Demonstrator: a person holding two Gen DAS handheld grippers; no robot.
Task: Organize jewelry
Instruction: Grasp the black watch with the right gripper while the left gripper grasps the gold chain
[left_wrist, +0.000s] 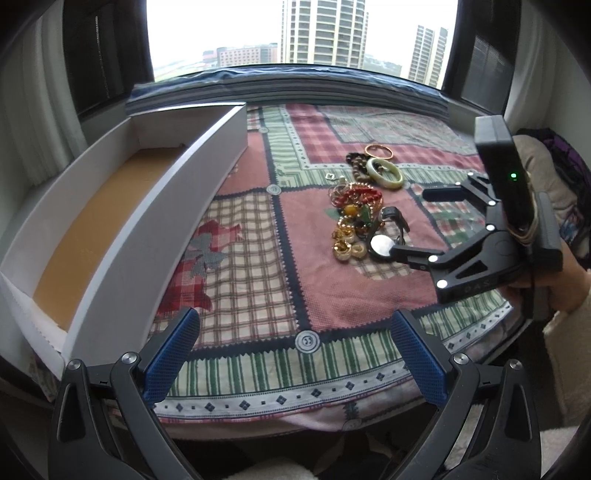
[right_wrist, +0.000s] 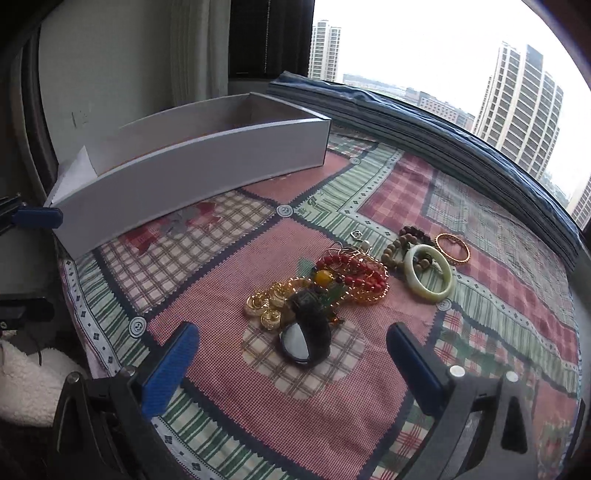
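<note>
On the black plastic body of the right gripper (left_wrist: 424, 225), seen ahead and to the right of the left tongs, faint embossed letters stand, perhaps "D.A.S", but I cannot read them surely. No other text is legible.

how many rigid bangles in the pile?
2. The pale green bangle lies at the pile's far right; the copper bangle lies just beyond it, apart. Others may be buried in the beaded tangle.

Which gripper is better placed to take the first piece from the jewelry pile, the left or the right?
Probably the right gripper: it is open and faces the watch at the near end of the jewelry pile. The left gripper, also open, stays back, nearer the box.
</note>
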